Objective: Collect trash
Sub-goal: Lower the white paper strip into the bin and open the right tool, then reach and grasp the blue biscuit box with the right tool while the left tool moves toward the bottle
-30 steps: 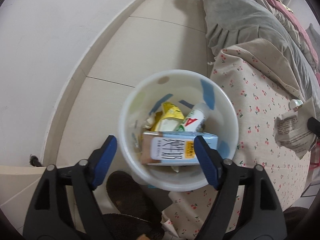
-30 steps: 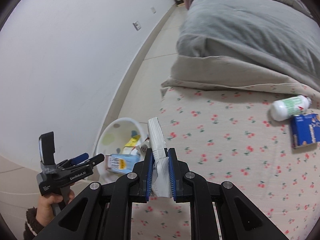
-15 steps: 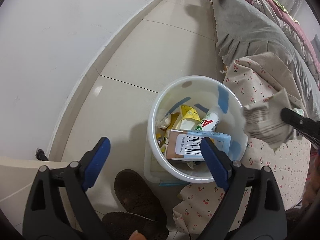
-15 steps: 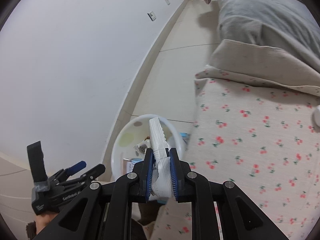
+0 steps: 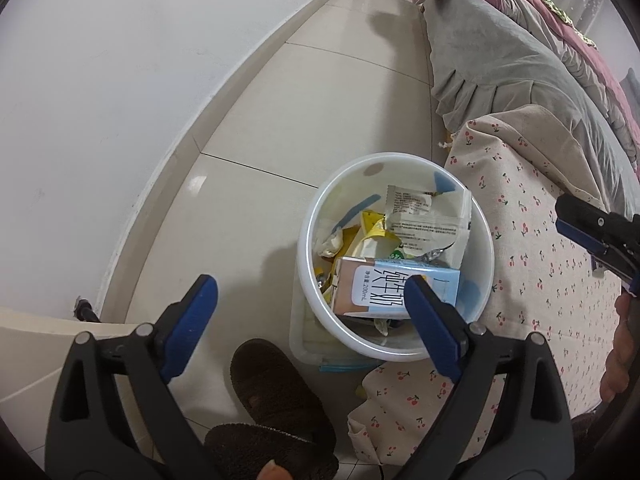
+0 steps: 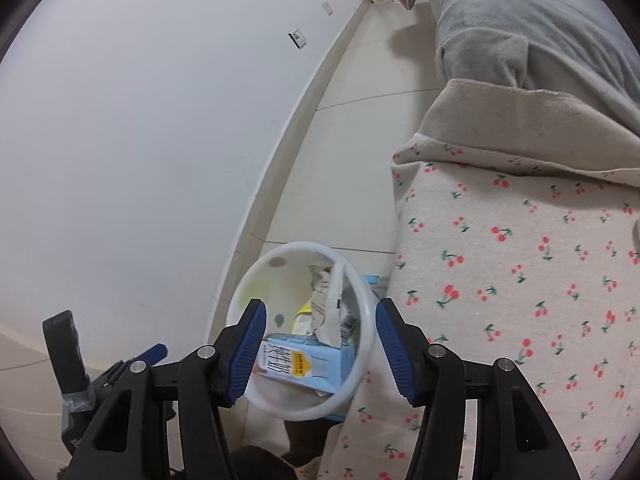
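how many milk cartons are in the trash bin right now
1 visible: the blue milk carton lies on its side at the near edge of the white bin, below the white wrapper. More could be buried underneath.

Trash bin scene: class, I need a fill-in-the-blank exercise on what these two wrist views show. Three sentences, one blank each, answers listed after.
1. The crumpled white wrapper now lies inside the white ____, on top of the other trash.
2. The right claw has its two blue pads spread apart, so it is ____.
3. The blue and white milk carton lies in the bin, which stands on the floor beside the ____-patterned bedsheet.

Missing words: bin; open; cherry
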{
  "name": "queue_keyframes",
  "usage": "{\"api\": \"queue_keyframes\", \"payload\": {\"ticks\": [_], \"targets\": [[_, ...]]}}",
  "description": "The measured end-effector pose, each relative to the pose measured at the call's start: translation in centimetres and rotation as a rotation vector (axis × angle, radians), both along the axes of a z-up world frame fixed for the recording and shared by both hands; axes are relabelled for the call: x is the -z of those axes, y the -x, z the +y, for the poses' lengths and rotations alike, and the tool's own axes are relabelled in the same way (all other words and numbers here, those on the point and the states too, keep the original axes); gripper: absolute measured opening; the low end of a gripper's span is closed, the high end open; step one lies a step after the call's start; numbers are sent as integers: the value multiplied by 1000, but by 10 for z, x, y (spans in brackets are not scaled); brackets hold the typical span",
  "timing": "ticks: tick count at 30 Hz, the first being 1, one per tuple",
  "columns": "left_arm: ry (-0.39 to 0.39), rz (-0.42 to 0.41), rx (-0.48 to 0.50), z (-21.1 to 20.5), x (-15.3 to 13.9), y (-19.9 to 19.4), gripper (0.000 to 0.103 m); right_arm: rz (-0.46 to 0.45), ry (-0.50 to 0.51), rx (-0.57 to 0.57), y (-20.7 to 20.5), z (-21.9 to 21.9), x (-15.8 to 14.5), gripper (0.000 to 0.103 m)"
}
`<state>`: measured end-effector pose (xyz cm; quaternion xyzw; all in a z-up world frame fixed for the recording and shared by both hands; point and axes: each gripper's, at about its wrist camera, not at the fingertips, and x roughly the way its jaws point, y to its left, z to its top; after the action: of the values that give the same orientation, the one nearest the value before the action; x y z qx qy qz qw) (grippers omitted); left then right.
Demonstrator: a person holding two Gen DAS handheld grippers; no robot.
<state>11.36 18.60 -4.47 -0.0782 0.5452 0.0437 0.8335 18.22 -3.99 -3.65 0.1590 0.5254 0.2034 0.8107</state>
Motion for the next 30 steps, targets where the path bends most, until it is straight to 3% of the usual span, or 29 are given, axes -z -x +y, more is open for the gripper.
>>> {"api": "queue_keyframes", "payload": {"ticks": [13, 30], "targets": [[-14, 2, 62, -38, -4, -7, 98, -9, 107, 54, 16, -52, -14, 68], [-37, 17, 205, -120, -2, -26, 100, 85, 161, 303, 22, -183, -9, 70]]}}
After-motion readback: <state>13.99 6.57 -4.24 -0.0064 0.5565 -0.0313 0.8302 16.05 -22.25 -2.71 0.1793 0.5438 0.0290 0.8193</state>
